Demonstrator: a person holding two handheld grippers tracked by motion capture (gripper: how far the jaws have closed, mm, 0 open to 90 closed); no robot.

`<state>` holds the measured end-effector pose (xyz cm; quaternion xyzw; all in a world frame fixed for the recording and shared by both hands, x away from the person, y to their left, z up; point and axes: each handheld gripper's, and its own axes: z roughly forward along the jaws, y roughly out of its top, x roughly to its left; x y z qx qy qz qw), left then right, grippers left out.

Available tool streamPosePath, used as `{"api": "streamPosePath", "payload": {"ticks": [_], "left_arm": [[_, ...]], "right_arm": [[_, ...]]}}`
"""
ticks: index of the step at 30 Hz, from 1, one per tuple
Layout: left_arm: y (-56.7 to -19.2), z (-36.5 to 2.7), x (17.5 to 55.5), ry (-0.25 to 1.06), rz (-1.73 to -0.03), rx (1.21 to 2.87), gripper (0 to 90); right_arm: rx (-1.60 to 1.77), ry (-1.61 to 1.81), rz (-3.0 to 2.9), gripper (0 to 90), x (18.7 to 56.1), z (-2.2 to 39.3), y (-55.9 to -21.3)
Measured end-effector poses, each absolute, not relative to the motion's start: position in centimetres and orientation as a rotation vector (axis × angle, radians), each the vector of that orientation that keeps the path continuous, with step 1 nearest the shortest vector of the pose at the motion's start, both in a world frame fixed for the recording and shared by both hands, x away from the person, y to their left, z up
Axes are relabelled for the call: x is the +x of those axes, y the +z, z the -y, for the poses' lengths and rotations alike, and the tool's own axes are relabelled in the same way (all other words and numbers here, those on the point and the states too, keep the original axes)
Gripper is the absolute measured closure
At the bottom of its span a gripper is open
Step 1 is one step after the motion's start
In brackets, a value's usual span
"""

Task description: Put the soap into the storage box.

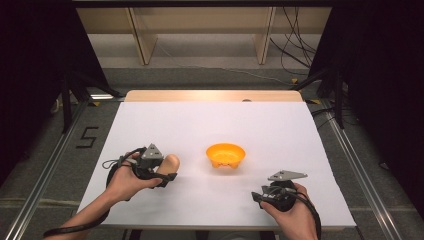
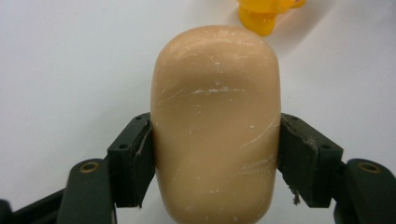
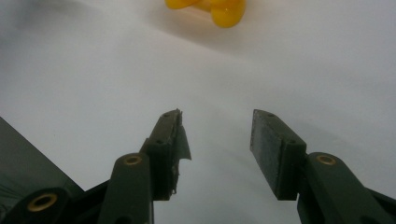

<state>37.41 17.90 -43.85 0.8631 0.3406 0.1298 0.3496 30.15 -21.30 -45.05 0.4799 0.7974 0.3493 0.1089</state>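
Note:
A smooth beige rounded lump [image 1: 171, 161] lies at the front left of the white table [image 1: 215, 122]. My left gripper [image 1: 165, 169] is shut on it. In the left gripper view both black pads press the sides of the lump [image 2: 215, 116], with my left gripper [image 2: 215, 154] around its lower half. An orange bowl [image 1: 225, 153] on small feet stands mid-table, to the right of the lump; its edge [image 2: 264, 11] shows beyond the lump. My right gripper [image 1: 256, 196] rests at the front right, and in its own view this gripper [image 3: 215, 135] is open and holds nothing, with the bowl [image 3: 210, 7] farther ahead.
The white sheet covers the table up to a bare wooden strip [image 1: 212, 95] at the far edge. Metal rails [image 1: 47, 165] run along the floor on both sides. Wooden furniture legs [image 1: 142, 42] and cables [image 1: 295, 47] stand beyond the table.

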Motion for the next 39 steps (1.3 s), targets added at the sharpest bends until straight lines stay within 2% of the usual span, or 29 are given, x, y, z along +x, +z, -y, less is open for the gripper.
{"api": "streamPosePath", "payload": {"ticks": [39], "left_arm": [[-42.4,-15.9,37.9,0.35,-0.805,2.179,32.6]], "right_arm": [[1.452,0.999,-2.353,53.9,29.9,21.6,-44.4]]}}
